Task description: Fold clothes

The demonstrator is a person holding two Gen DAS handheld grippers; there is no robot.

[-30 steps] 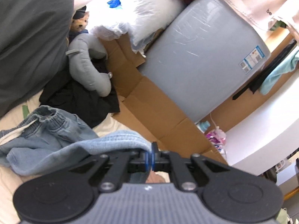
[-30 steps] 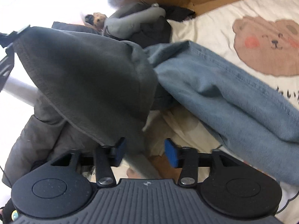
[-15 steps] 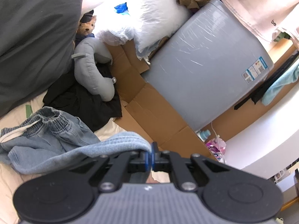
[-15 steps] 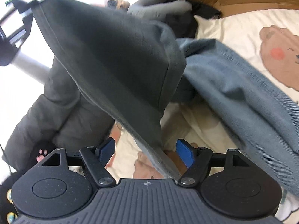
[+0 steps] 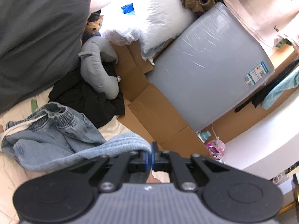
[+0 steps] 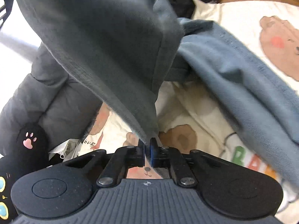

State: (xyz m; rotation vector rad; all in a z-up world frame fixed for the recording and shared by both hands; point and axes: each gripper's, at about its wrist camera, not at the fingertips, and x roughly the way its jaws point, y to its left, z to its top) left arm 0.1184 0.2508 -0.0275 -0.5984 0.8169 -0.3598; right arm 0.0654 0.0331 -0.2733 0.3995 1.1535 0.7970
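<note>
In the right wrist view a dark grey garment (image 6: 102, 46) hangs spread out in the air. Its lower corner runs down into my right gripper (image 6: 147, 149), which is shut on the hem. Light blue jeans (image 6: 243, 78) lie beside it on the bear-print sheet (image 6: 233, 9). In the left wrist view my left gripper (image 5: 151, 156) is shut on a fold of the light blue denim. The jeans (image 5: 56, 130) trail left from it, their elastic waistband bunched on the bed. The grey garment (image 5: 37, 37) fills that view's upper left.
A grey neck pillow (image 5: 97, 71) lies on black clothing (image 5: 87, 100) at the bed's edge. Flattened cardboard (image 5: 149, 108), a large grey box (image 5: 205, 65) and a white bagged pillow (image 5: 149, 13) stand beyond. A grey padded jacket (image 6: 46, 93) and a black paw-print plush (image 6: 28, 141) lie on the left.
My right gripper stood open around the grey garment's lower corner and has now shut on its hem. The left gripper has kept its grip on the denim and barely moved.
</note>
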